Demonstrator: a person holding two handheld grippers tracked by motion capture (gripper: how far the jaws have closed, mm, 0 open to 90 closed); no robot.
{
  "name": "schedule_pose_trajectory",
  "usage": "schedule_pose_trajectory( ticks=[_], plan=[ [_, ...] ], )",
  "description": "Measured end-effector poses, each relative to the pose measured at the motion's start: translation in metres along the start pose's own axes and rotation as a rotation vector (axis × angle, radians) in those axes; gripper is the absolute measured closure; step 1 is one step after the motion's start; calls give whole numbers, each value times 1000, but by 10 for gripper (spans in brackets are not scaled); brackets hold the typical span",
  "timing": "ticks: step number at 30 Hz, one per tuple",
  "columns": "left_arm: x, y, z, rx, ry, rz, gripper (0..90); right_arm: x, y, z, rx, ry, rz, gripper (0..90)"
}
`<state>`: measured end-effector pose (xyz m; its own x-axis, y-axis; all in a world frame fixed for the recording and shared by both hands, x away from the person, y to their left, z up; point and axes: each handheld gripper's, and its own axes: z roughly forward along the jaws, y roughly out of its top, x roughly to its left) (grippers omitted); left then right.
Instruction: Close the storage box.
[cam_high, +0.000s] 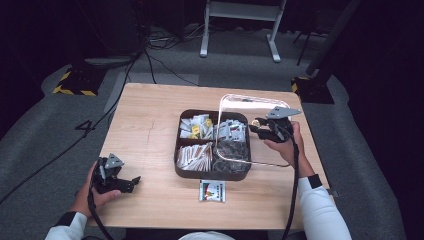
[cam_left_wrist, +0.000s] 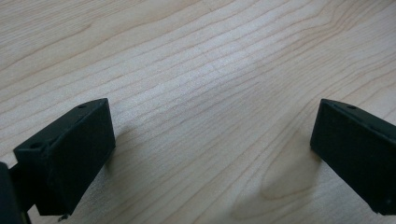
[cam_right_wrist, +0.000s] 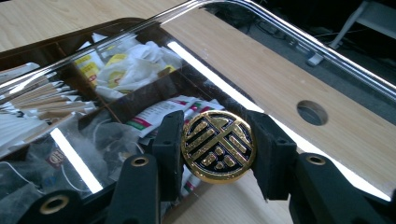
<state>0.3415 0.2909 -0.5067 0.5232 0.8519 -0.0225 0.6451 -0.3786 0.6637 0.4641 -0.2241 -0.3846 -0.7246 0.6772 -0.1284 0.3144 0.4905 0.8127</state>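
Now, left to right across the desk:

Left gripper (cam_high: 131, 181): I rest it near the desk's front left corner, jaws spread wide with nothing between them; it is well apart from the box, so it is the farther hand.

Loose packet (cam_high: 212, 190): lies flat on the desk just in front of the box's front wall, near the front edge.

Compartment box (cam_high: 178, 150): dark, mid-desk, four sections of sachets and tea bags.

Clear lid (cam_high: 235, 100): tilted up over the box's right half, its long axis running from the front edge toward the back edge of the desk.

Gold knob (cam_right_wrist: 218, 145): round, between my right jaws, at the lid's middle.

Right gripper (cam_high: 256, 126): clamped on that knob, holding the lid just right of the box.

Key relation: the box lies to the left of my right gripper and below the lid.

View difference: my right gripper view shows both pads (cam_right_wrist: 169, 140) pressing the knob; the high view shows the lid's tilt over the box.
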Motion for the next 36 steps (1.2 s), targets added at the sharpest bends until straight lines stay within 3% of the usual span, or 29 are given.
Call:
schedule_pose_trajectory(
  ticks=[16, 36],
  plan=[
    [0, 0, 0, 0, 1, 0, 2, 33, 17, 32, 18, 53, -22, 593],
    [0, 0, 0, 2, 1, 1, 2, 61, 27, 69, 64, 85, -29, 593]
  ],
)
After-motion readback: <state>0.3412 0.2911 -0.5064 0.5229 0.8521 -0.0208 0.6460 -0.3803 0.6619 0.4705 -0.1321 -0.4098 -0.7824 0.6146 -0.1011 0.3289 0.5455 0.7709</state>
